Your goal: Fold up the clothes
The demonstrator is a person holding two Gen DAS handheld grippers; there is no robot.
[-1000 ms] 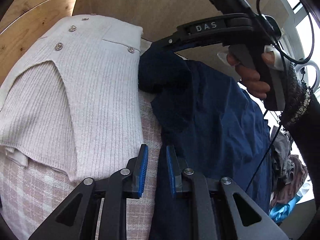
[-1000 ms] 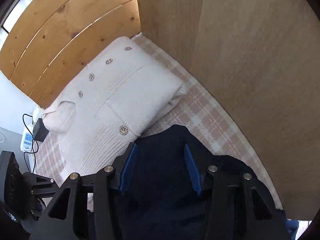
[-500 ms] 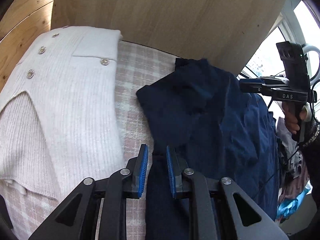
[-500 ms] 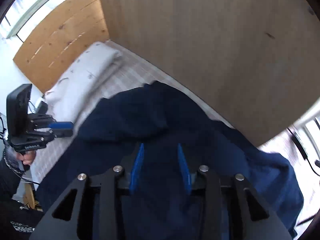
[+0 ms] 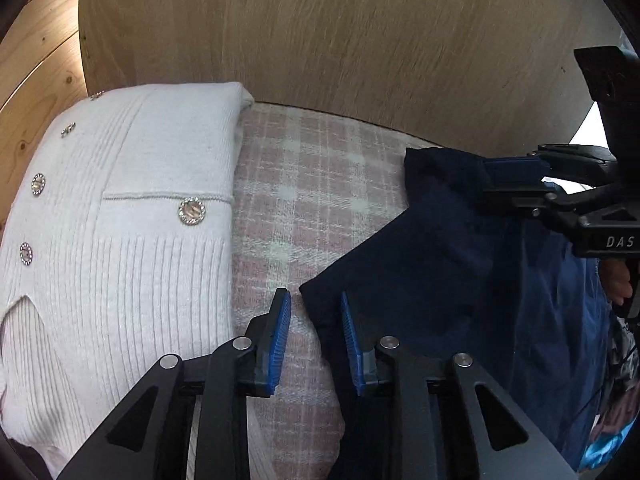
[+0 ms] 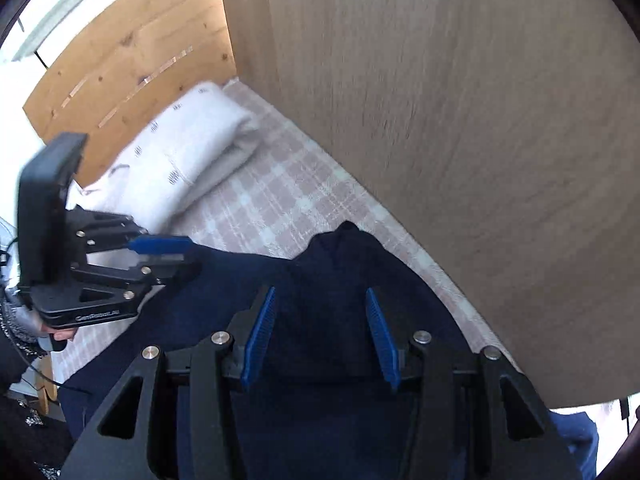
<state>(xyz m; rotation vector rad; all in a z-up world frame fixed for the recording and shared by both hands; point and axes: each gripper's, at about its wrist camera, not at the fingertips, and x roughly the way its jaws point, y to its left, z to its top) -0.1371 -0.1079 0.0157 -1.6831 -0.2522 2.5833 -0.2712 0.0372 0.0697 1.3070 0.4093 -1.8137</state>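
Observation:
A navy garment [image 5: 440,280] lies spread on the pink plaid bedspread [image 5: 320,184], its upper corner toward the wooden panel. My left gripper [image 5: 314,320] hangs over its left edge, and that edge runs between the opening jaws without either pad pressing on it. My right gripper [image 6: 320,320] is over the garment's top part [image 6: 320,264]. Its jaws are opening too, with navy cloth lying in the gap. In the left wrist view the right gripper [image 5: 508,182] sits at that far corner. A folded white cardigan [image 5: 120,240] with shiny buttons lies to the left.
A tall light wooden panel [image 5: 360,40] stands right behind the bedspread. Knotty pine planks [image 6: 120,60] rise behind the cardigan [image 6: 192,148]. A heap of other clothes [image 5: 612,432] lies at the far right. The left gripper [image 6: 176,256] and the hand holding it show at the right wrist view's left.
The navy garment now lies clear of the cardigan, with a strip of plaid bedspread between them. Both grippers have shifted sideways. The left jaws stand wider than before.

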